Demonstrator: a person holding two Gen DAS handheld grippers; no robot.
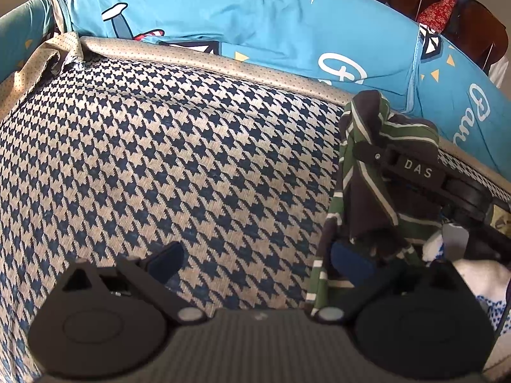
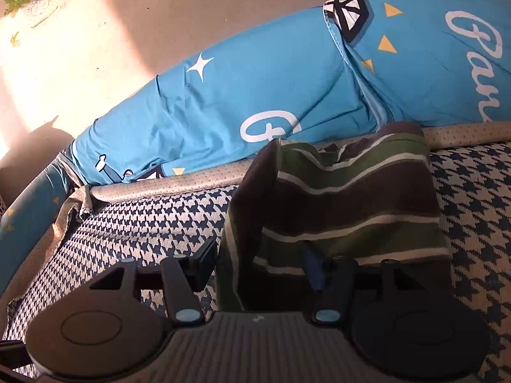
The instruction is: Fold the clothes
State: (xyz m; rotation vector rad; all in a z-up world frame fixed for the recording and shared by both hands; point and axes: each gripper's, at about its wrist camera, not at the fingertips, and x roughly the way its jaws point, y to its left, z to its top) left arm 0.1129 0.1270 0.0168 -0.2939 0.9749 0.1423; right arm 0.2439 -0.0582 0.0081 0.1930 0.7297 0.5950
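A green, brown and white striped garment (image 1: 367,191) (image 2: 345,198) is bunched up on the blue-and-tan houndstooth cover (image 1: 159,159) (image 2: 143,223). In the left wrist view it drapes over one black finger (image 1: 412,166) of my right gripper and over my left gripper's right pad (image 1: 348,265). My left gripper (image 1: 257,263) is open wide, with bare cover between its fingers. My right gripper (image 2: 260,261) is open too; the cloth lies between its fingers and over the right one, and the pads do not press on it.
A bright blue cartoon-print quilt (image 1: 255,16) (image 2: 255,95) runs along the far edge behind a dotted tan border (image 1: 223,60). Dark wooden chairs with a red cloth (image 1: 437,3) stand at the top right. White fabric with blue dots (image 1: 479,287) lies at the right.
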